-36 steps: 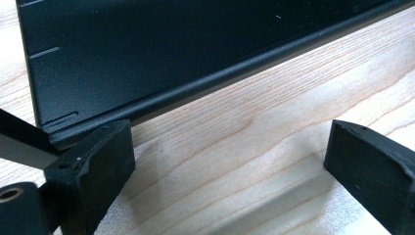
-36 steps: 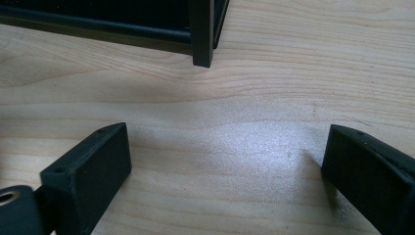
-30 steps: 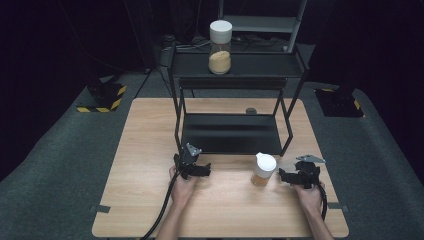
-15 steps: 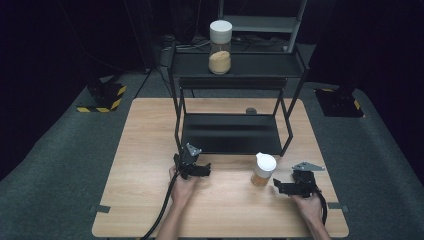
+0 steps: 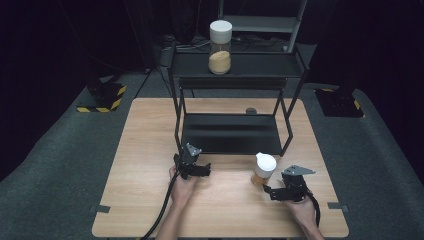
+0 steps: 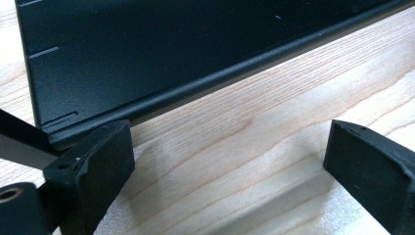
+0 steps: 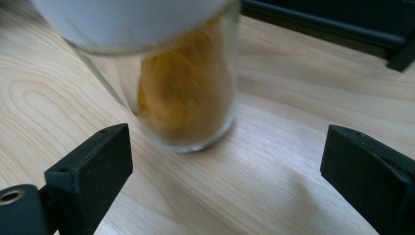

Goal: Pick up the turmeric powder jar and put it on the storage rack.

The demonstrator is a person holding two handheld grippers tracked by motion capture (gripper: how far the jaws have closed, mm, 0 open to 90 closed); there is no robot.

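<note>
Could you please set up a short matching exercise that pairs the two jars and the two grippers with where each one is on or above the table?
Things:
1. tall jar
2. short jar
3. left gripper
4. right gripper

Places:
A. on the table, beside the rack's lower shelf
B. on the rack's top shelf
C. open, facing the short jar
D. open, by the lower shelf's front corner

Pairs: 1-B, 2-A, 3-D, 4-C

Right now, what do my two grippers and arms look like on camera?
Both grippers, left and right, are black with two blocky, squared jaws. Each carries a grey three-cornered plate on top and trails a black cable back along the forearm. No sleeves show on the forearms.
</note>
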